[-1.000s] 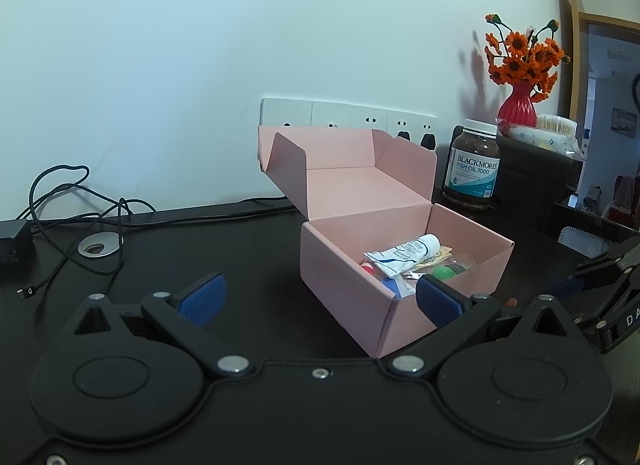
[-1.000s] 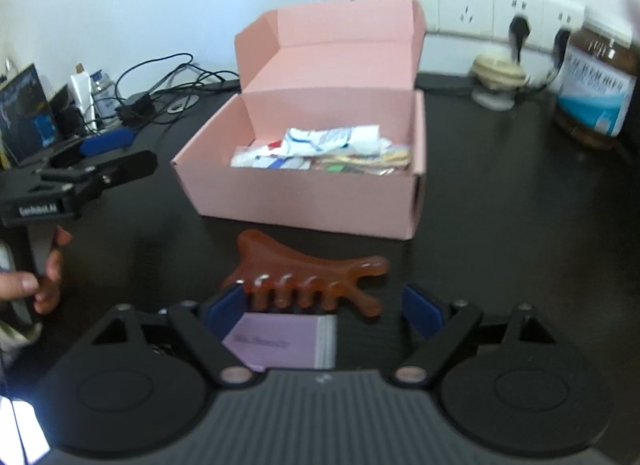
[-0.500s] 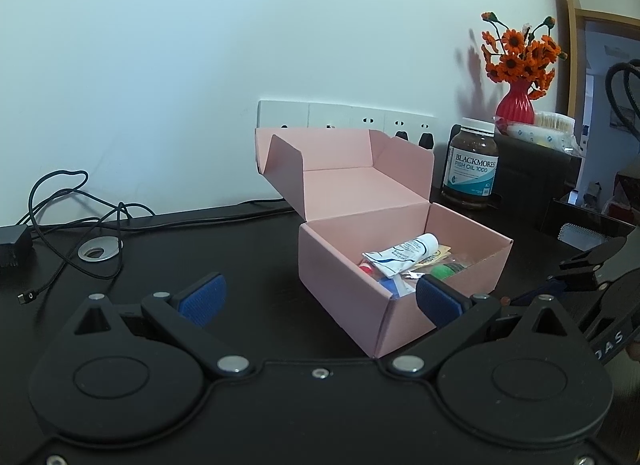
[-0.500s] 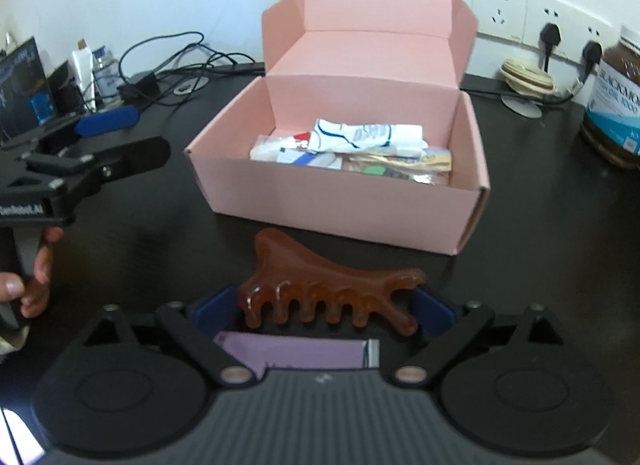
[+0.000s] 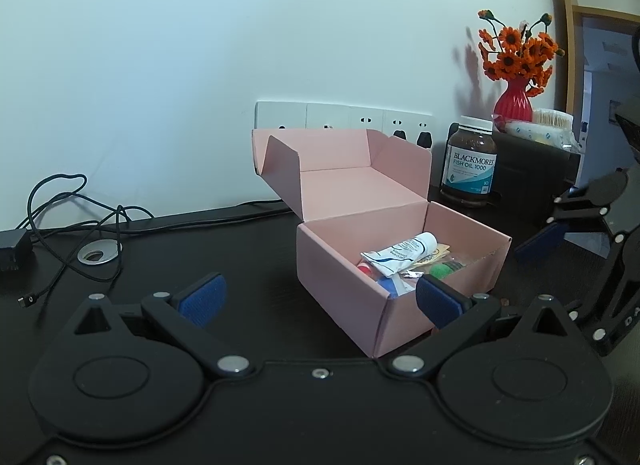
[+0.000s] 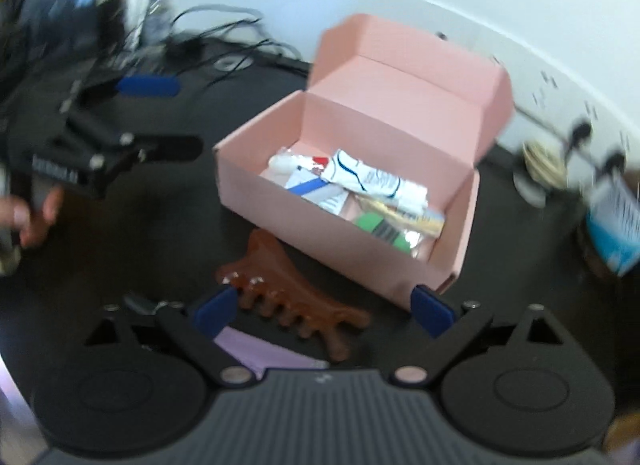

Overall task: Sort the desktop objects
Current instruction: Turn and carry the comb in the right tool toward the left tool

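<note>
An open pink box [image 5: 360,297] [image 6: 332,233] stands on the black desk, holding a white tube [image 5: 400,253] [image 6: 372,181], packets and a green item. My left gripper [image 5: 318,299] is open and empty, just in front of the box. My right gripper [image 6: 324,307] is open above a brown comb [image 6: 292,297] that lies on the desk before the box, beside a purple packet [image 6: 268,353]. In the left wrist view the right gripper [image 5: 540,241] shows raised at the right. In the right wrist view the left gripper [image 6: 132,121] shows at the left.
Cables [image 5: 68,221] and a metal ring [image 5: 98,255] lie at the back left. A fish oil bottle [image 5: 470,163], a red vase of orange flowers [image 5: 514,77] and wall sockets [image 5: 344,119] stand behind the box. The right wrist view is blurred.
My right gripper has lifted and tilted, turning leftwards; its view is now blurred. The comb stays on the desk. My left gripper has barely moved.
</note>
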`<control>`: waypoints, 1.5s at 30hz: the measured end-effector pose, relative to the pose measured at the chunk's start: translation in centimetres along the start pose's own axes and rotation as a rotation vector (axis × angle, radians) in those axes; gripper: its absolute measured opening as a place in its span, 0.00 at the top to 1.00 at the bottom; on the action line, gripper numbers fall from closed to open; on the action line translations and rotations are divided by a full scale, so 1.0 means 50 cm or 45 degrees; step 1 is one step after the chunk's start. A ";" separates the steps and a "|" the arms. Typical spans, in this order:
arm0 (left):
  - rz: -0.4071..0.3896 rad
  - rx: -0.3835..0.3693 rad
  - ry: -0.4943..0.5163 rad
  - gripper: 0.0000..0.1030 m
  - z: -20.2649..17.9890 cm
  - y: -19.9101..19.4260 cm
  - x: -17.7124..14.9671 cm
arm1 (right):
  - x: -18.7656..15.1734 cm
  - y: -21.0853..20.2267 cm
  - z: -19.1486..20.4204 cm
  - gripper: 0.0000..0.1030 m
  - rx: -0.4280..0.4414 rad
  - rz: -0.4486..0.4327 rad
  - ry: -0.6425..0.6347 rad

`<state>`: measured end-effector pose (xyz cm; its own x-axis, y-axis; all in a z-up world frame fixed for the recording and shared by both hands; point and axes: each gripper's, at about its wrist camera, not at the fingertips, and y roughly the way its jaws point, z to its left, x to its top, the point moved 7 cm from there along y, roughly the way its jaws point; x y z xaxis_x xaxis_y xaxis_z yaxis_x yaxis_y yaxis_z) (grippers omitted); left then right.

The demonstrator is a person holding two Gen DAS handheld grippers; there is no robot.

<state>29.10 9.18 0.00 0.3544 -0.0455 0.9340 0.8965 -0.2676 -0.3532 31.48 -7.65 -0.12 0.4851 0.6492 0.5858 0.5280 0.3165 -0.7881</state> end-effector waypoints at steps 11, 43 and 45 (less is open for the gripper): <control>0.002 -0.004 -0.008 0.00 0.002 0.000 0.000 | 0.008 0.056 0.028 0.23 0.127 0.091 -0.047; -0.008 -0.006 -0.042 0.00 0.011 -0.003 0.003 | 0.047 0.074 0.063 0.40 0.230 0.146 0.096; -0.007 -0.007 -0.043 0.00 0.011 -0.003 0.002 | 0.052 0.079 0.067 0.37 0.235 0.138 0.089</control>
<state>29.16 9.75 0.14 0.3585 -0.0118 0.9335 0.8969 -0.2729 -0.3479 32.50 -2.38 -2.33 0.5828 0.6387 0.5024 0.3365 0.3731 -0.8646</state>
